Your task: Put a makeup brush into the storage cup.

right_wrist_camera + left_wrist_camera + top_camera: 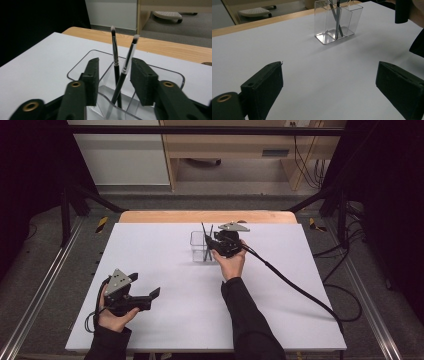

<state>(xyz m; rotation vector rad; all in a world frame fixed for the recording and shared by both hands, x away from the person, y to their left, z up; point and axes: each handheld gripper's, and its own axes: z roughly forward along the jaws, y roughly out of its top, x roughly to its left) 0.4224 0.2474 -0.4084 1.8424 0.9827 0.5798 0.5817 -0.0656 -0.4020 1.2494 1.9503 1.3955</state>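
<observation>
High view: clear plastic two-compartment holder [201, 246] standing mid-bench on white bench [165, 320], two thin black-handled brushes [206, 234] upright inside. Right tool [216, 245] right at holder, hand behind it. Left tool [150, 295] resting near front left, well apart from holder.

Left gripper view: left tool [329, 82] spread wide, nothing between pads, bare white bench [287, 45] beneath. Holder [337, 21] farther off, brushes [337, 22] crossed inside one compartment.

Right gripper view: right tool [113, 76] part open, straddling both brushes; silver-ferruled brush [128, 61] leaning beside right pad, darker brush [115, 53] straighter, between pads. No pad seen pressing on either. Holder rim [75, 70] below.

Risks, judged: pads catching a brush on withdrawal, lifting it out or tipping light holder. Leaning brush likely to slide and knock neighbour. Closing again here could pinch both.
</observation>
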